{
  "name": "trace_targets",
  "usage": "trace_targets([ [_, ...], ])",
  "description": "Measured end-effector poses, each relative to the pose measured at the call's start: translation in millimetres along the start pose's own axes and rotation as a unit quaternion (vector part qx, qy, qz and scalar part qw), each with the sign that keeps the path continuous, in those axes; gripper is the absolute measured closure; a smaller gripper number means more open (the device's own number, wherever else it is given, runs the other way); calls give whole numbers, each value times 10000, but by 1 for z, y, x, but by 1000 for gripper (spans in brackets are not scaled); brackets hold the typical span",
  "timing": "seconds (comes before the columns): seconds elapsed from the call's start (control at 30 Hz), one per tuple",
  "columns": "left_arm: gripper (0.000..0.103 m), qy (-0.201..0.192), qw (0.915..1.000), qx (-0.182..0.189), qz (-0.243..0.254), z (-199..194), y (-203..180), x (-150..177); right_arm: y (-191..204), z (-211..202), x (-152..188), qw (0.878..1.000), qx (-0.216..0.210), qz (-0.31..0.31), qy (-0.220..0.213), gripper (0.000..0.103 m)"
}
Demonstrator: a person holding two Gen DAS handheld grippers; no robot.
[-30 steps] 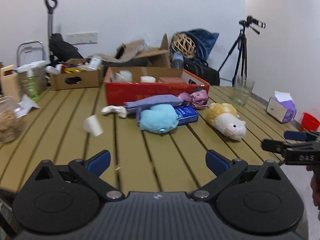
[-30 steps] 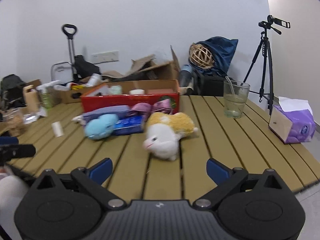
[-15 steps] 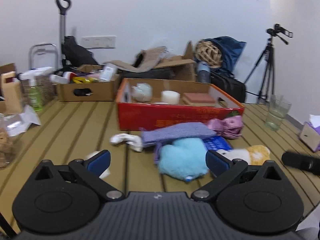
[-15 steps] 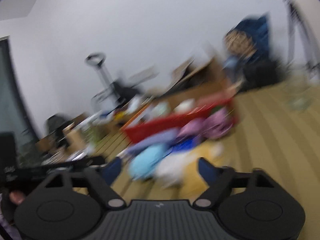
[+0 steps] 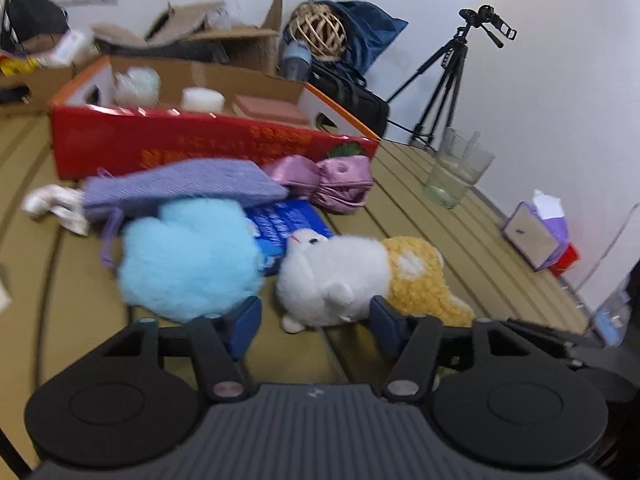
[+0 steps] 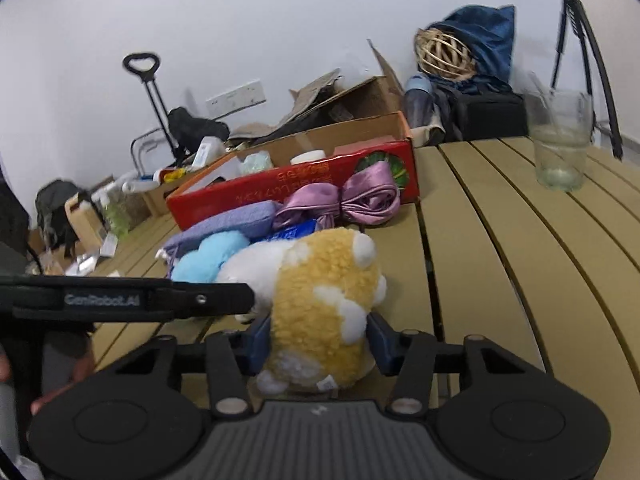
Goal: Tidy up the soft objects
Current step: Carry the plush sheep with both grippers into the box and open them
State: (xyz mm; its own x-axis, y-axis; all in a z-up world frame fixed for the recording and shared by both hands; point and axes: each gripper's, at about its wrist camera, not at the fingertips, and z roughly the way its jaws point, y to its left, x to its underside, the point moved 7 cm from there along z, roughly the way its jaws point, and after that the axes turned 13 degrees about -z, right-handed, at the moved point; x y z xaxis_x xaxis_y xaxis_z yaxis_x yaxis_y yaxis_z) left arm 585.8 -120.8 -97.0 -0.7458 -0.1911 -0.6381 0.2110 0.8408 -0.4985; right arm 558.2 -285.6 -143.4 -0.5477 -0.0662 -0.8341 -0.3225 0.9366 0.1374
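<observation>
A white and yellow plush toy [image 5: 352, 272] lies on the slatted table [image 6: 500, 280]. My left gripper [image 5: 314, 324] is at the toy's white head with its jaws closing. The right pad touches the toy and a gap shows at the left pad. My right gripper [image 6: 320, 340] is closing from the other end, and both pads press the yellow rear [image 6: 320, 300]. One finger of the left gripper [image 6: 224, 300] shows in the right wrist view. A light blue plush [image 5: 188, 260] lies just left of the toy.
Behind the plushes lie a purple pouch [image 5: 180, 188], a pink satin bundle [image 5: 332, 180], a blue packet [image 5: 284, 228] and a white rag [image 5: 52, 204]. Further back stands a red cardboard box [image 5: 200, 144]. A drinking glass [image 6: 560, 152] and a tissue pack [image 5: 536, 236] are to the right.
Both grippers have come forward and down to the white and yellow plush from opposite ends. Their jaws have narrowed from wide open to around the toy.
</observation>
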Motion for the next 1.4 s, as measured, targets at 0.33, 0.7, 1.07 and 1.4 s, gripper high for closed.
trace_targets([
  [0.33,51,-62,9988,478,51,6,-22,-1,-12,-24,-5,9999,83,63,-125,58],
  [0.7,50,-871,9935,443,585,-6,-49,-128,-26,-1,-136,9944,-290,-680,-752,59],
  [1.07,58,12,9988,-467,160,138,5,-209,-85,166,-200,9976,-195,-279,610,58],
  [1.4,57,-399,9966,-520,495,65,3,-211,-67,157,-198,9905,519,-917,882,48],
])
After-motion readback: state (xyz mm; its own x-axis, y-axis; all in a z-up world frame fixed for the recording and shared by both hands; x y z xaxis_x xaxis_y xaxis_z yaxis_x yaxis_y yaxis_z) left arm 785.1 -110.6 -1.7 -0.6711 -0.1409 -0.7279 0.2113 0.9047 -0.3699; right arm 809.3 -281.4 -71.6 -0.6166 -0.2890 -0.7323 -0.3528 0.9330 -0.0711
